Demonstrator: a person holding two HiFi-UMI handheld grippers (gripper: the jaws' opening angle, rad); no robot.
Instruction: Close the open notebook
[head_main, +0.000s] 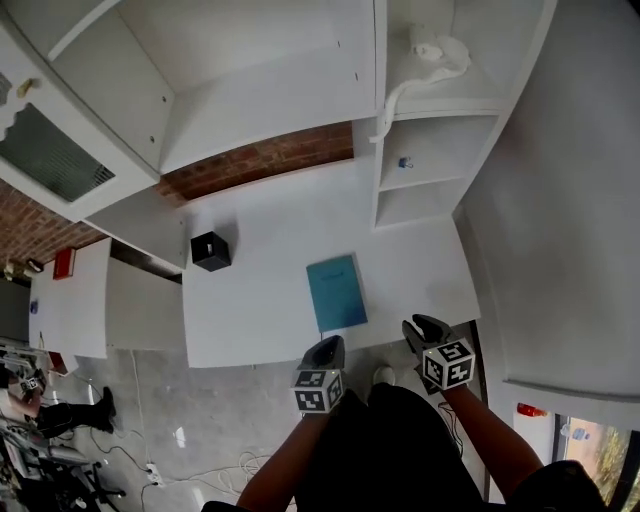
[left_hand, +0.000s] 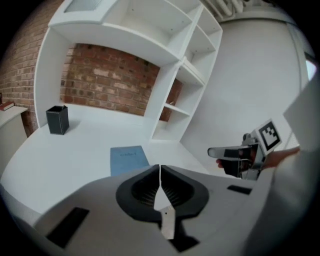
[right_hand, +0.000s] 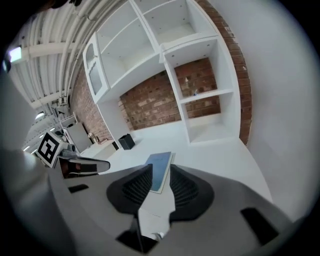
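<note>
Noting notebook (head_main: 336, 292) closed, blue cover up, lying flat on desk (head_main: 262, 300) at centre of the head view. Noted box (head_main: 210, 250) standing to its upper left, well apart. Found left gripper (head_main: 328, 347) at lower centre, off the near desk edge, jaws clenched together with nothing between. Found right gripper (head_main: 424, 327) at lower right, jaws parted and empty; notebook seen beyond the gap, not touched. Recorded both grippers below notebook in frame, clear of it.
</note>
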